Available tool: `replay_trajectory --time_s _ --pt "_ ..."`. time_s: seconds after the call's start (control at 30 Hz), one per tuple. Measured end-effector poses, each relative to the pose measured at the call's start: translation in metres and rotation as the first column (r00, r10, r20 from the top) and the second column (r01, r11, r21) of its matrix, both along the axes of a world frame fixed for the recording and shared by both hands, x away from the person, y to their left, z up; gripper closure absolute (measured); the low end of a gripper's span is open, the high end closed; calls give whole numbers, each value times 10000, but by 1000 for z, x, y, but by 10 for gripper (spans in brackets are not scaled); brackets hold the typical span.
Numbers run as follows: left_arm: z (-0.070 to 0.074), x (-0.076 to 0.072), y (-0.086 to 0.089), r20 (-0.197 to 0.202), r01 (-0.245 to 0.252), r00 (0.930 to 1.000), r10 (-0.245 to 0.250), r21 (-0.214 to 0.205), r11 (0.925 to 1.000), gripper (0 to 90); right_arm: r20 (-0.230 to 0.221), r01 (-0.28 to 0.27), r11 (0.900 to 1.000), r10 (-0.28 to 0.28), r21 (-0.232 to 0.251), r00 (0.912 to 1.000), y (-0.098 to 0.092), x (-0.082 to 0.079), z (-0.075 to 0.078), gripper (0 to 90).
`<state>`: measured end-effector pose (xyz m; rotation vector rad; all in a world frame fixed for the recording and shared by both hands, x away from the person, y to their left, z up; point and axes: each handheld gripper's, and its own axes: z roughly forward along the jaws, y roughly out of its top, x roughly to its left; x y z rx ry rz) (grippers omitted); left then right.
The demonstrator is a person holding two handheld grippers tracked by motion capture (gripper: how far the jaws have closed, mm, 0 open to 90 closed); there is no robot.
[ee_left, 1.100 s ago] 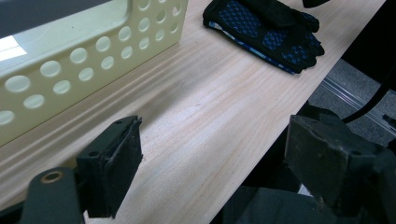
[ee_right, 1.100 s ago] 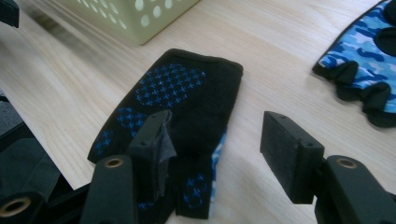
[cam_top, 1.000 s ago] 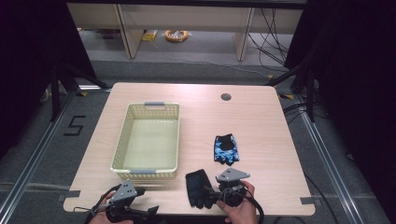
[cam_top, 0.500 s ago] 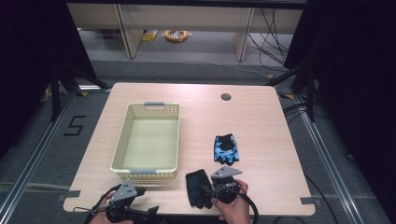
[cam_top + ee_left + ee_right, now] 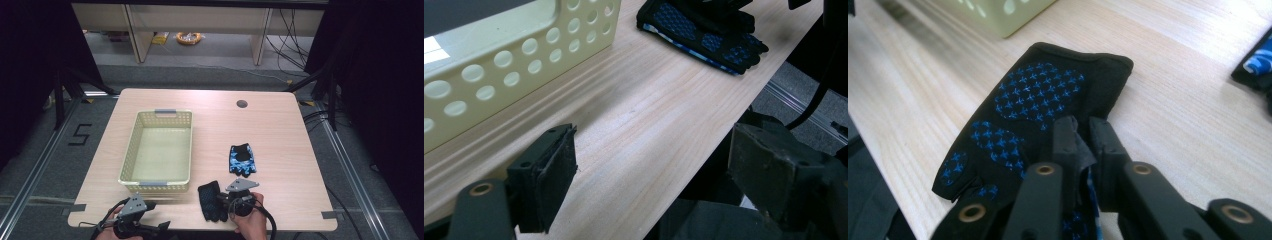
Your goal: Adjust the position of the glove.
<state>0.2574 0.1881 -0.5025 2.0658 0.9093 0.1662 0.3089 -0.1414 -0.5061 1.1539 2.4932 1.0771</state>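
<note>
A black glove (image 5: 211,200) with blue grip dots lies palm up near the table's front edge. My right gripper (image 5: 223,201) is at its right side, shut on a fold of the glove's edge. In the right gripper view the jaws (image 5: 1083,132) pinch that fabric, and the black glove (image 5: 1038,100) spreads out ahead of them. A second glove (image 5: 242,159), blue patterned, lies flat a little farther back. My left gripper (image 5: 149,205) rests at the front edge by the basket. It stands open (image 5: 651,150) and holds nothing.
A pale yellow perforated basket (image 5: 131,150) with nothing in it stands left of centre, its wall (image 5: 499,55) close to my left gripper. A cable hole (image 5: 242,104) sits near the table's far edge. The front edge runs just under both grippers.
My right gripper has shifted a little to the left, onto the black glove's edge. The left gripper and the blue patterned glove have not moved.
</note>
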Motion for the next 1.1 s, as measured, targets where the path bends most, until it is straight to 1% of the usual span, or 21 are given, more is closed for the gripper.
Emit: replay_trajectory --time_s 0.03,0.1,0.17,0.2,0.27,0.3,0.43,0.47,0.53,0.63,0.67,0.7,0.73,0.8,0.87,0.9,0.93,0.97,1.03,1.07,1.1 --pt "0 0 1 150 135 9998 -135 39 9999 188 -57 -70 10000 69 -31 10000 0 -1 1 849" --pt "0 0 0 -77 -41 10000 40 -73 10000 189 311 -566 9983 571 -165 9979 -1 2 2 855" --pt "0 -1 -1 -105 -66 9999 63 -291 9996 189 144 -479 9988 480 -123 9987 0 0 5 857" --pt "0 -1 -1 -104 -81 9999 78 -298 9995 189 419 -878 9961 875 59 9953 -1 1 10 860" --pt "0 0 -1 19 -53 10000 54 -254 9997 189 525 -1041 9945 1035 86 9932 -1 0 15 860" --pt "-1 0 -1 109 -38 9999 41 -270 9996 189 746 -1384 9904 1381 -13 9876 -1 -3 25 861" --pt "-1 0 -1 119 -90 9999 94 -289 9995 189 1004 -1769 9841 1779 -187 9789 -3 -6 38 862" --pt "-1 0 -1 119 -64 9999 67 -271 9996 190 1192 -2167 9755 2199 -388 9682 -6 -6 45 862" --pt "-1 0 -1 125 -82 9999 85 -283 9996 190 1161 -2196 9747 2229 -403 9679 -8 -7 47 863" --pt "-2 0 -3 151 -187 9997 192 -364 9992 191 1171 -2533 9662 2572 -476 9592 -18 -3 54 863" --pt "-2 1 -3 188 -173 9997 180 -388 9991 191 1127 -2730 9606 2773 -516 9542 -22 0 56 863" --pt "-2 1 -3 88 -71 9999 71 -44 10000 191 1076 -2841 9575 2880 -500 9516 -24 1 57 863" --pt "-2 1 -6 75 56 10000 -54 -228 9997 192 967 -3098 9493 3136 -524 9446 -29 6 58 862" --pt "-2 1 -8 93 0 10000 1 -83 10000 192 975 -3195 9461 3234 -538 9412 -30 7 58 863" --pt "-3 1 -12 167 118 9998 -115 -218 9997 194 838 -3453 9376 3477 -418 9339 -33 12 59 863" --pt "-3 0 -14 -24 86 10000 -87 -293 9995 194 834 -3539 9339 3570 -501 9304 -34 14 60 863" --pt "-4 2 -14 245 154 9996 -154 1 9999 195 727 -3813 9237 3831 -385 9208 -36 18 62 862" --pt "-4 2 -14 245 154 9996 -154 1 9999 195 727 -3813 9237 3831 -385 9208 -36 18 62 862" --pt "-4 1 -15 -52 -27 10000 26 -268 9996 195 769 -4141 9092 4163 -433 9060 -37 23 63 862" --pt "-5 2 -14 129 33 9999 -29 -300 9995 196 667 -4176 9073 4201 -480 9050 -38 25 63 862" --pt "-4 3 -12 161 30 9999 -31 45 10000 196 631 -4395 8971 4416 -452 8950 -37 28 62 862"
